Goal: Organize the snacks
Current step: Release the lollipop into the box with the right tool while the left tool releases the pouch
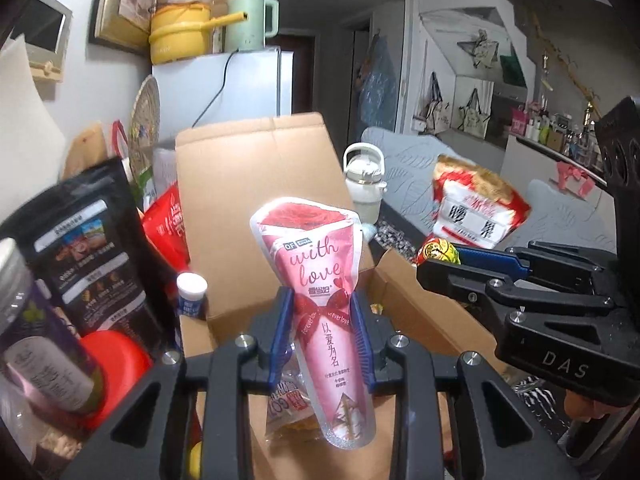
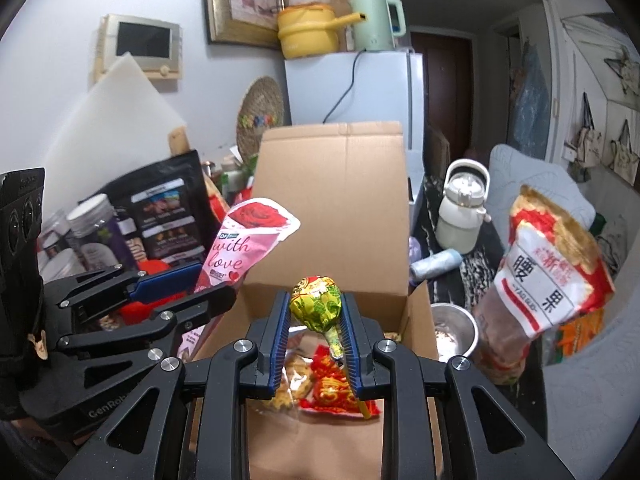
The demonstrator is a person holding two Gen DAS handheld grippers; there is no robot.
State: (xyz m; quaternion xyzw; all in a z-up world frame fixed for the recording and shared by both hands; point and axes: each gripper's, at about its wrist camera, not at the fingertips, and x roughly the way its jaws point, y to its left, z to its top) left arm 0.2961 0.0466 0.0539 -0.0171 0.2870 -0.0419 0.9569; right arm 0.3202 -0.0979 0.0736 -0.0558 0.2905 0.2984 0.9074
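My left gripper [image 1: 322, 312] is shut on a pink cone-shaped snack pack [image 1: 320, 280] printed "with love", held upright over the open cardboard box [image 1: 248, 184]. Seen from the right wrist, that same pack [image 2: 244, 252] sticks up from the left gripper [image 2: 192, 284] at the left. My right gripper [image 2: 314, 320] is shut on a lollipop [image 2: 316, 300] in a yellow-green and red wrapper, also above the box [image 2: 332, 184]. From the left wrist, the right gripper [image 1: 436, 264] reaches in from the right with the lollipop [image 1: 438, 251]. Snack packets [image 2: 336, 388] lie on the box floor.
Left of the box stand a black pouch [image 1: 92, 248], a jar with a red lid [image 1: 40, 344] and a small white bottle [image 1: 191, 292]. At the right are a red-white nut bag [image 2: 548, 280], a metal cup [image 2: 454, 328] and a white kettle [image 2: 460, 216]. A fridge [image 2: 356, 88] stands behind.
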